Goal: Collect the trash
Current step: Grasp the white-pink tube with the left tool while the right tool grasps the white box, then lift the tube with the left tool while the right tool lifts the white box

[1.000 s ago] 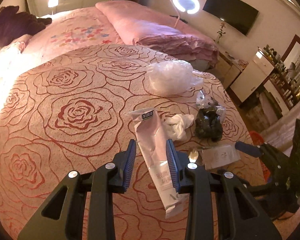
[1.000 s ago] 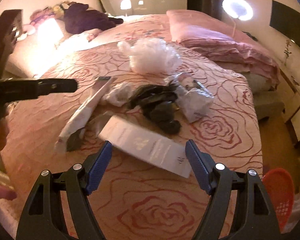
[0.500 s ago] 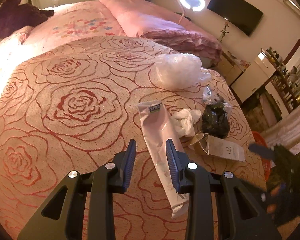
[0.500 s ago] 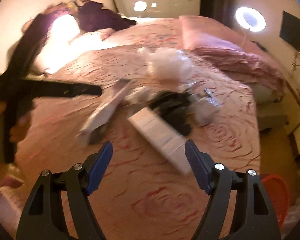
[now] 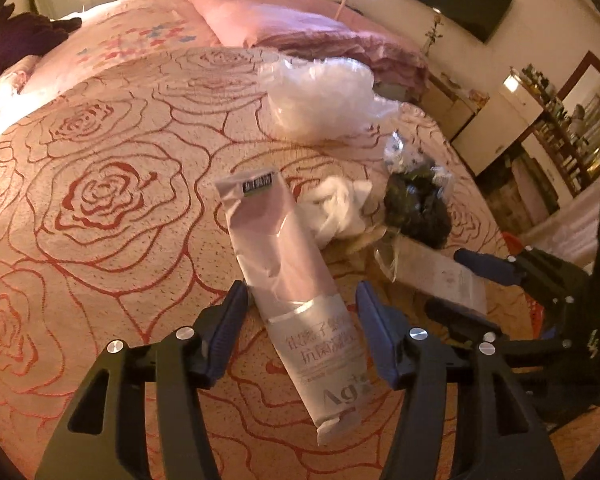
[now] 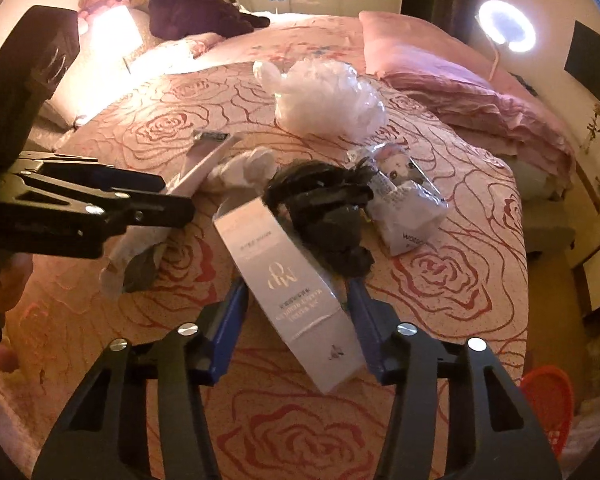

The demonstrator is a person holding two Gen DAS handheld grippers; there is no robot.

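Observation:
Trash lies on the rose-patterned bedspread. A pink-and-white tube (image 5: 296,280) lies between the fingers of my open left gripper (image 5: 302,312), not clamped. A white carton (image 6: 296,292) lies between the fingers of my open right gripper (image 6: 298,304). Beyond them are a crumpled white tissue (image 5: 336,208), a black plastic bag (image 6: 324,216), a clear printed wrapper (image 6: 404,208) and a clear crumpled bag (image 6: 324,100). The left gripper shows at the left of the right wrist view (image 6: 100,208); the right gripper shows at the right of the left wrist view (image 5: 500,280).
A red basket (image 6: 548,404) stands on the floor off the bed's right edge. Pink pillows (image 5: 284,20) and a dark plush toy (image 6: 196,8) lie at the head of the bed. A ring light (image 6: 506,26) and cabinets (image 5: 512,116) stand beyond.
The left gripper has opened wider around the tube. The right gripper has narrowed and moved forward, so the carton now lies between its fingers.

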